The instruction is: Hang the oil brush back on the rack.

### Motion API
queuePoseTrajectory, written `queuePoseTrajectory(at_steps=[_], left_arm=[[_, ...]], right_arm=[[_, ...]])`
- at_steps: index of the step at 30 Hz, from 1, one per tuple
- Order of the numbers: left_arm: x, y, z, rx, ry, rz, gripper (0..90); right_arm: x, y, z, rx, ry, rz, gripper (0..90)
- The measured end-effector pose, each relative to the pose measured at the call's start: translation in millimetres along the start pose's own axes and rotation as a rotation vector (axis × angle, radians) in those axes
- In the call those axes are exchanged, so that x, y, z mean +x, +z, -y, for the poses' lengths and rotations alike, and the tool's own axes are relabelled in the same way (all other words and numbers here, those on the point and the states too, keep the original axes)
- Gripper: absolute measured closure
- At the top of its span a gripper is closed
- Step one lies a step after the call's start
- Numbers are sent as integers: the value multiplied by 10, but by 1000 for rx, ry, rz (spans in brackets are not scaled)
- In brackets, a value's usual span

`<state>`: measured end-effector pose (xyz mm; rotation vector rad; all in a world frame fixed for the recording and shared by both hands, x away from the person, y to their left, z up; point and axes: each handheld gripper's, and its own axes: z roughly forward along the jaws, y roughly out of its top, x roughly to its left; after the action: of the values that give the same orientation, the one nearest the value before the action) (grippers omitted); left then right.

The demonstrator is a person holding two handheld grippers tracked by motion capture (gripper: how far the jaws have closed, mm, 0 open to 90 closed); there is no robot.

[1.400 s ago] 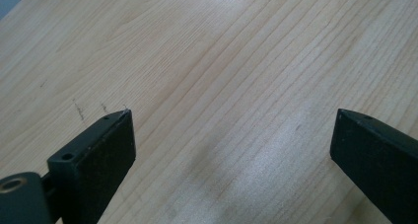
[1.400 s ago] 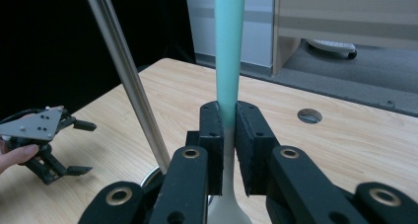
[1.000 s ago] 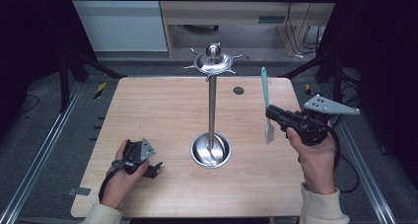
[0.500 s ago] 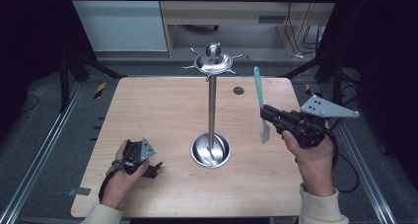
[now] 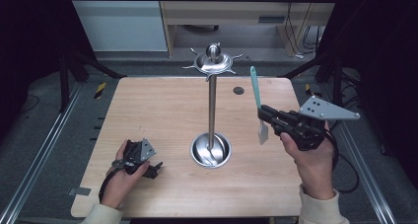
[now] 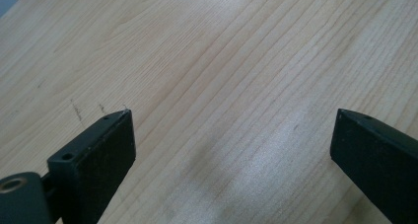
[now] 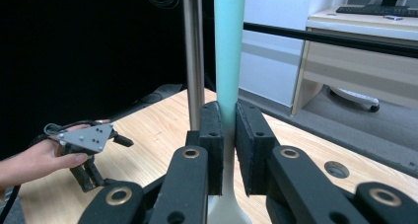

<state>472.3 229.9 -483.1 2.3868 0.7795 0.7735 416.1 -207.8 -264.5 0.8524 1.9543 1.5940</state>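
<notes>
Pale wood grain covers the bench [image 5: 162, 115], which sits among dark frame rails with a desk and cabinet beyond. At its middle stands a metal utensil stand [image 5: 212, 110]: a round dished base, a slim upright pole and a hooked crown on top. The right tongs [image 5: 264, 114] are clamped on a spatula [image 5: 257, 93], held upright above the bench's right side with its teal handle up and its pale blade hanging below the jaws; the right gripper view shows the handle [image 7: 228, 51] pinched squarely between the two pads, with the pole just beside it. The left tongs [image 5: 154, 168] rest on the bench near the front left, jaws wide apart with bare wood between them.

The likely aim is hanging the spatula on the crown. The risk is that the handle swings into the pole or snags a hook and rocks the tall stand, since nothing steadies its base. The grip is low on the handle, so the spatula could also pivot between the pads if its tip is knocked. A small dark round hole [image 5: 238, 91] lies behind, well clear.
</notes>
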Motion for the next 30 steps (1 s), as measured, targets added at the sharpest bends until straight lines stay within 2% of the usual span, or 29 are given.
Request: queuePoseTrajectory(at_steps=[16, 30], left_arm=[[-6, 5, -1, -1, 0, 2, 31], [-5, 6, -2, 1, 4, 5, 31]], right_arm=[[101, 19, -40, -13, -31, -21, 822], [147, 73, -33, 10, -44, -43, 822]])
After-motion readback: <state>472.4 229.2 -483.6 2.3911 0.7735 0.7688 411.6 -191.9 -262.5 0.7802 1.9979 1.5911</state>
